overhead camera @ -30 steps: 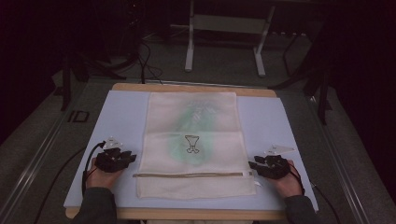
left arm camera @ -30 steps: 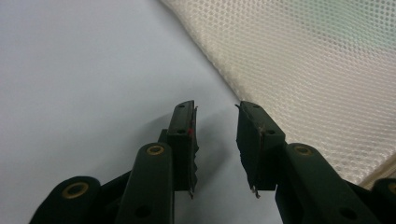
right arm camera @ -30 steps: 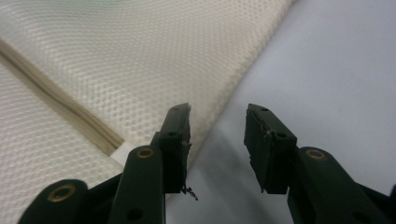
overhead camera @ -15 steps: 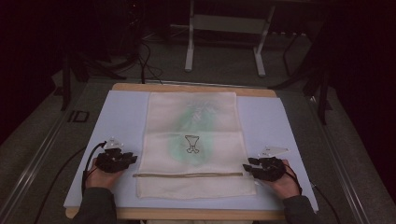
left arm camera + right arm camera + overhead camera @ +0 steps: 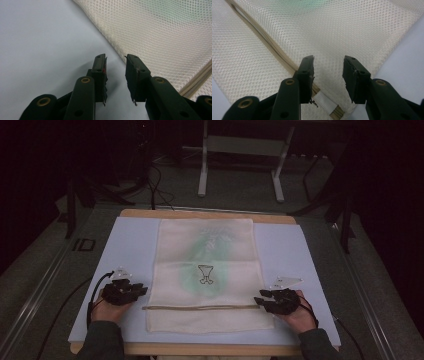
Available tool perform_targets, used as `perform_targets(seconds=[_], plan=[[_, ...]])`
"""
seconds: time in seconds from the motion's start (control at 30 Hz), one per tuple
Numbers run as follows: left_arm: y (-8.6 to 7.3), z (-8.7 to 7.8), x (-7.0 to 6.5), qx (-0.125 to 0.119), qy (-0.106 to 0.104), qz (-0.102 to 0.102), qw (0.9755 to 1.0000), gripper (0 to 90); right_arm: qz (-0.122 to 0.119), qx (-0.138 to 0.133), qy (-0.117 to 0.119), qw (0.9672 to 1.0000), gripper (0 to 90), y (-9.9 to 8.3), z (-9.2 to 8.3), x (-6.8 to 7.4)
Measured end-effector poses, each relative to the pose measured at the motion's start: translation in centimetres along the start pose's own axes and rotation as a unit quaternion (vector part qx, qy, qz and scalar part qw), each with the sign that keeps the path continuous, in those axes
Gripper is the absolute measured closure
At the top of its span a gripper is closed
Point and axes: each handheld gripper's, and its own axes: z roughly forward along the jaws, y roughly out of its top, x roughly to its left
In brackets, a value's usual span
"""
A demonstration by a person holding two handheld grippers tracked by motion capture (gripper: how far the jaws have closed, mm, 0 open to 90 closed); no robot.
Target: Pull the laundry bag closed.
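1. Dark room; a pale blue mat [image 5: 130,245] covers the table.
2. The right gripper [image 5: 265,300] is nearer, jaws open and empty over the mesh laundry bag's [image 5: 205,265] zipper [image 5: 262,40] end.
3. The left gripper [image 5: 140,290] sits just off the bag's edge; its jaws have just been closing slightly but are wide and empty.
4. The bag runs lengthwise away from the person, with bare mat on both sides.

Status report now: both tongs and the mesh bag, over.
Left tongs open, just closing slightly, at mesh bag edge, nothing between. Right tongs open over zipper end. Nothing in the way.
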Motion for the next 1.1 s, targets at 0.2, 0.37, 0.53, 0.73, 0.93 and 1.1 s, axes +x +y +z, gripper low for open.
perform_targets(seconds=[0.2,0.37,0.53,0.73,0.93,1.1], plan=[[0.0,-0.1,-0.1,-0.004,-0.001,0.005,1.0,70.9,-0.002,0.0,0.005,1.0,60.6,0.4,0.2,0.2],[0.1,-0.1,-0.2,-0.006,-0.004,0.008,0.9999,72.9,-0.004,-0.001,0.013,0.9999,60.7,0.8,0.4,0.6],[0.1,-0.2,-0.2,-0.007,-0.011,0.011,0.9999,74.5,-0.009,0.004,0.018,0.9998,60.2,1.3,0.9,0.9],[0.2,-0.1,-0.4,-0.008,-0.022,0.014,0.9996,76.2,-0.014,0.005,0.023,0.9996,59.9,1.7,1.3,1.3],[0.2,0.1,-0.7,-0.003,-0.03,0.023,0.9993,78.9,-0.022,0.005,0.031,0.9993,59.7,2.2,1.8,1.9],[0.3,0.3,-1.0,0.001,-0.036,0.032,0.9988,81.7,-0.027,0.006,0.036,0.999,59.4,2.5,2.1,2.2]])
